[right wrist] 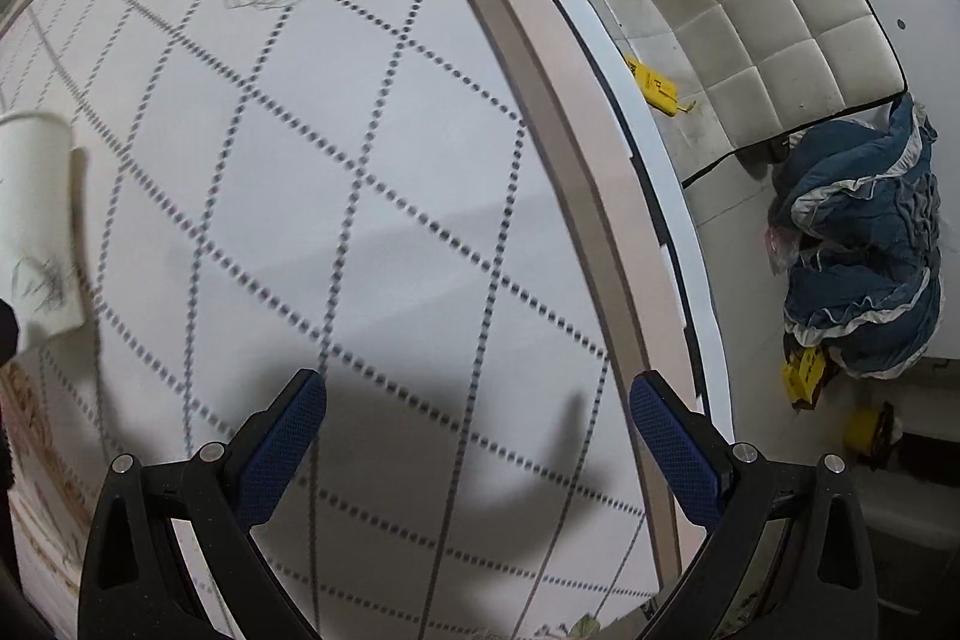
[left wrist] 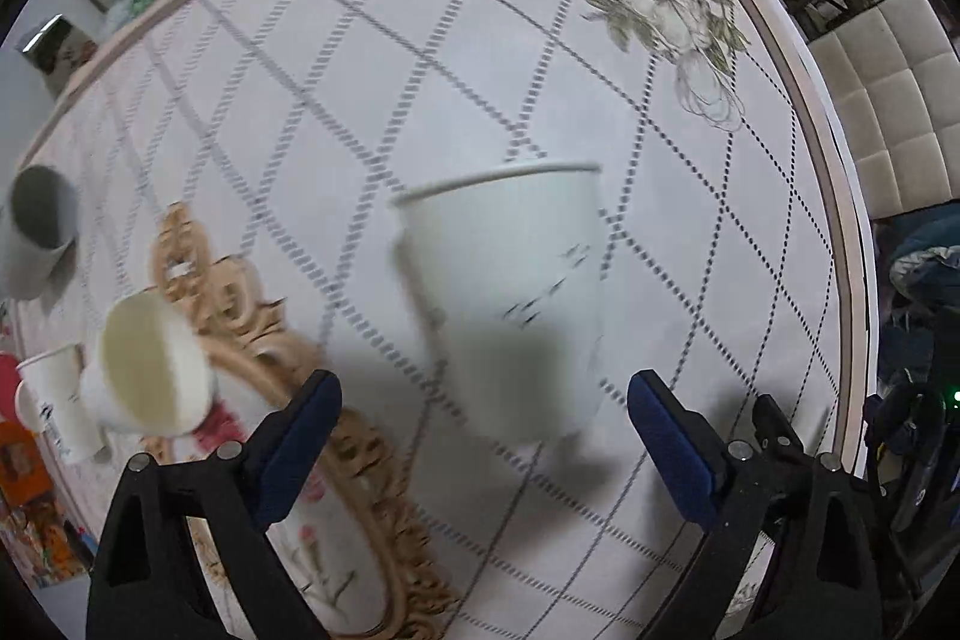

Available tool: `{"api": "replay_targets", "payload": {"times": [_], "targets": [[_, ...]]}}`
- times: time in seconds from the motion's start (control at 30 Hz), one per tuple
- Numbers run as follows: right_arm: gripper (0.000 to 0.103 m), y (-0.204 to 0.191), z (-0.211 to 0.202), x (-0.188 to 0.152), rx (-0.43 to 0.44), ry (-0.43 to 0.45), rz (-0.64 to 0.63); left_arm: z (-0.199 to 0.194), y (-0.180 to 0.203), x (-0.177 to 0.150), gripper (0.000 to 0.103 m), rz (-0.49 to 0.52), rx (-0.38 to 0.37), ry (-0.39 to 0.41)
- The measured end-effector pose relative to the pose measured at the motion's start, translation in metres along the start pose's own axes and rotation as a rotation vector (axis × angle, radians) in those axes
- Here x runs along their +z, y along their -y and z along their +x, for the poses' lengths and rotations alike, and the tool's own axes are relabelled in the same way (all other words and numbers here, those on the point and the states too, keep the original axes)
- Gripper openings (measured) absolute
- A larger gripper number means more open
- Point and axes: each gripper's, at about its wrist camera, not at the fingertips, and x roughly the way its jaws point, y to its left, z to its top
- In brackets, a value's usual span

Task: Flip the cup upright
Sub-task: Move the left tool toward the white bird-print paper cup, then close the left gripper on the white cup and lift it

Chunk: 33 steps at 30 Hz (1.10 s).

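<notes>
four paper cups, one chair

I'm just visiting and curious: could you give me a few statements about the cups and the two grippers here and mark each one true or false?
1. The white paper cup between the left gripper fingers stands rim up. True.
2. The left gripper is clamped on that cup. False: its fingers are spread apart, clear of it.
3. The right gripper holds a cup. False: it is open over bare tablecloth.
4. Another cup lies on its side. True.
</notes>
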Motion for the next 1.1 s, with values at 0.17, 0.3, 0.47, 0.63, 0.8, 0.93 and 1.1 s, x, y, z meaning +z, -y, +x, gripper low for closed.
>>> {"api": "replay_targets", "payload": {"times": [0.17,0.3,0.47,0.63,0.8,0.93,1.1], "targets": [[0.102,0.014,0.013,0.013,0.001,-0.013,0.014,0.021,0.008,0.012,0.058,0.015,-0.026,-0.019],[0.102,0.021,0.019,0.015,0.001,-0.012,0.017,0.019,0.009,0.011,0.057,0.019,-0.005,0.008],[0.102,0.028,0.023,0.015,0.0,-0.008,0.022,0.003,0.004,0.003,0.057,0.009,0.008,0.03],[0.102,0.01,0.005,-0.002,0.015,0.007,0.006,-0.017,-0.009,-0.018,0.057,-0.011,0.012,0.047],[0.102,-0.013,-0.017,-0.027,0.039,0.029,-0.016,-0.044,-0.035,-0.059,0.057,-0.026,0.018,0.076],[0.102,-0.044,-0.038,-0.058,0.055,0.046,-0.06,-0.051,-0.067,-0.09,0.057,-0.064,0.038,0.091],[0.102,-0.084,-0.069,-0.102,0.065,0.078,-0.104,-0.064,-0.106,-0.138,0.057,-0.131,0.052,0.099]]}}
